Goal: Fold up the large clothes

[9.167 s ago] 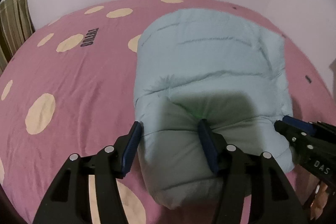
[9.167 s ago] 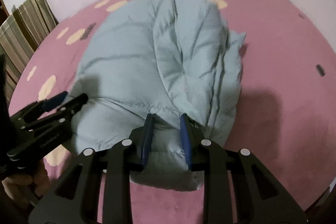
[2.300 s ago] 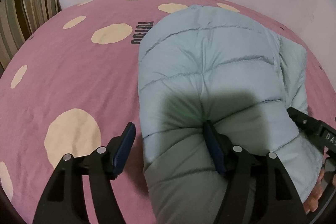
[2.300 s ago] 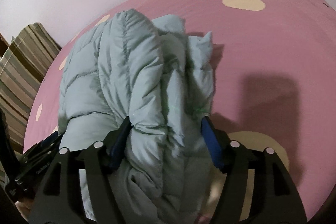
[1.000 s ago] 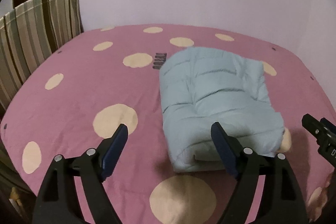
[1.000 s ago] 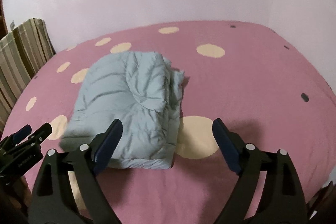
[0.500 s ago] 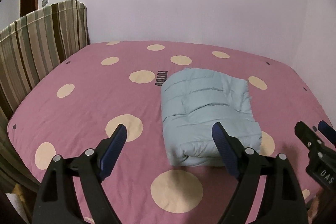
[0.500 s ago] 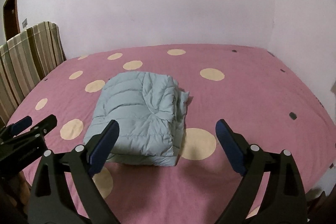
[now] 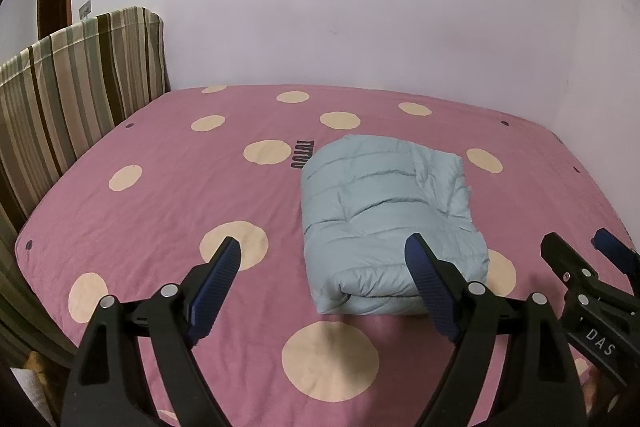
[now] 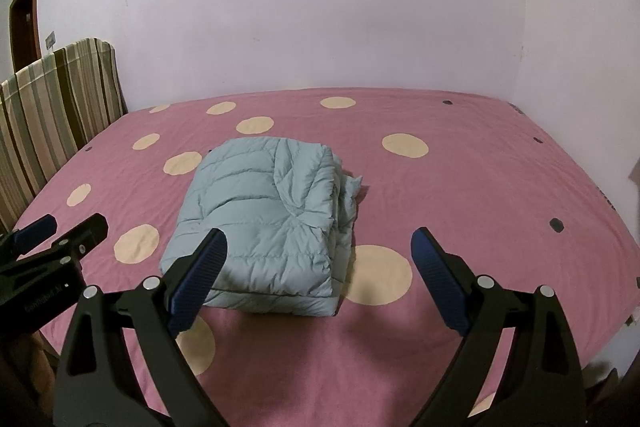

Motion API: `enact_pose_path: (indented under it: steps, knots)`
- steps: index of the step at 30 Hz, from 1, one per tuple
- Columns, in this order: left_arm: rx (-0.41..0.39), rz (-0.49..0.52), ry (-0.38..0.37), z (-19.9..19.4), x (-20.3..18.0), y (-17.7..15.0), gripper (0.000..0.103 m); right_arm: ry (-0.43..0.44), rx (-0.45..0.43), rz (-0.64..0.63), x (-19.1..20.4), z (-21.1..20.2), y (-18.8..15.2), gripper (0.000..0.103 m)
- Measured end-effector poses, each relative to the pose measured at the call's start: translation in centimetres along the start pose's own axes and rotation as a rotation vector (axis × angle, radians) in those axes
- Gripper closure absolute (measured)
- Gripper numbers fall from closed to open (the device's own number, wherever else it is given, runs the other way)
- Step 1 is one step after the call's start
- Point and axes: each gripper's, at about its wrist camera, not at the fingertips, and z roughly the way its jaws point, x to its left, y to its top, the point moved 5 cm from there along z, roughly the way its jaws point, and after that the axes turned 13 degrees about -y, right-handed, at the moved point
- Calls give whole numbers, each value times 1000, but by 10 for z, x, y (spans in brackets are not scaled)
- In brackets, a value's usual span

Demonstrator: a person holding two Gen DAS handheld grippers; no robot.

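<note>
One bed (image 9: 168,187), pink sheet with cream dots; one striped headboard (image 9: 68,99) on its left side; one folded puffer jacket (image 9: 384,219); two grippers.

Bed fills both views and meets the pale wall along its far edge. The near edge lies below the grippers. Bare sheet surrounds the jacket on all sides, with the wider stretch toward the headboard.

Jacket: pale blue, quilted, folded into a compact, thick rectangular bundle lying near the bed's middle, resting on the sheet. Its side away from the headboard shows loose stacked layers (image 10: 344,203); the near end is a rounded fold.

Left gripper (image 9: 324,267): jaws spread wide, holding nothing, above the bed's near part, clear of the jacket. Right gripper (image 10: 320,259): likewise spread wide, empty, apart from the jacket.
</note>
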Motion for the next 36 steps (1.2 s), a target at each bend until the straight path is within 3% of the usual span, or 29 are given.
enact_pose_path:
  steps: [36]
  knots:
    - [3,0,17,1,0,-2,20,-8,-6,-1,2,-2,0,10]
